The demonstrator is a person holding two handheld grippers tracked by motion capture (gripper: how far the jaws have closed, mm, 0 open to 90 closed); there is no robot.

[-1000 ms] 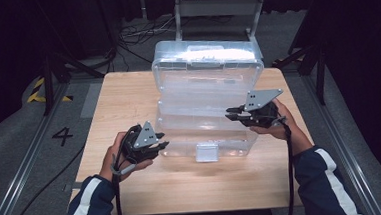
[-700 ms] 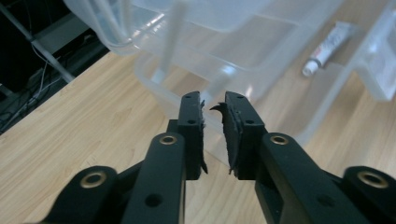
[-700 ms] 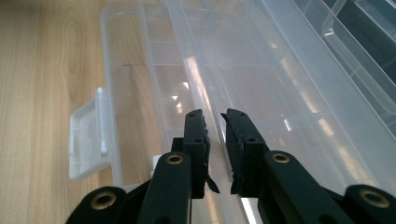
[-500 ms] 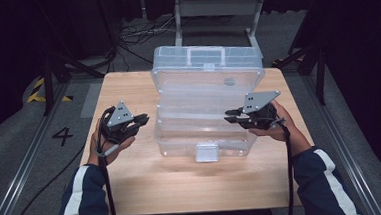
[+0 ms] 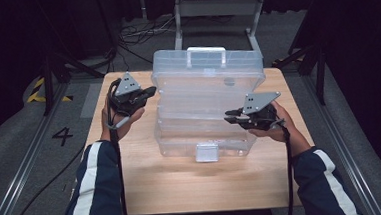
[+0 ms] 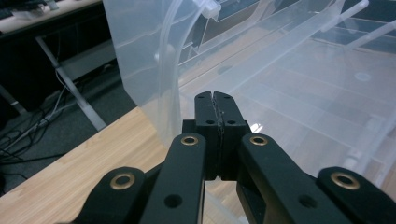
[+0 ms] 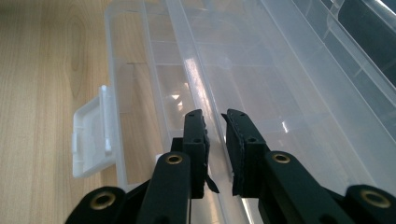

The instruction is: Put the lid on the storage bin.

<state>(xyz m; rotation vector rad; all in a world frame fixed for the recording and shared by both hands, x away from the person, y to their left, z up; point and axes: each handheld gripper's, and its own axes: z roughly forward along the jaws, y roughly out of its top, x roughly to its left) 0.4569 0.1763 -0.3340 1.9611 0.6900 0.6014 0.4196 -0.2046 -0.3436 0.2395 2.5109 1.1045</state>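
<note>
On a light wooden table [image 5: 183, 183] sits a large clear plastic organizer box [image 5: 206, 104], its lid propped partly up, with a white latch [image 5: 206, 153] on the near edge and a handle [image 5: 205, 51] at the far side. At the box's left corner, the left gripper [image 6: 215, 99] is raised beside the lid, its two black jaws pressed together with nothing between them. On the box's right side, the right gripper [image 7: 215, 122] has its jaws slightly apart, straddling the clear lid rim without closing on it. Both arms wear dark sleeves with a white stripe. Painted on the floor to the left of the table is the number 4 [image 5: 62, 136]. No other writing is readable.
</note>
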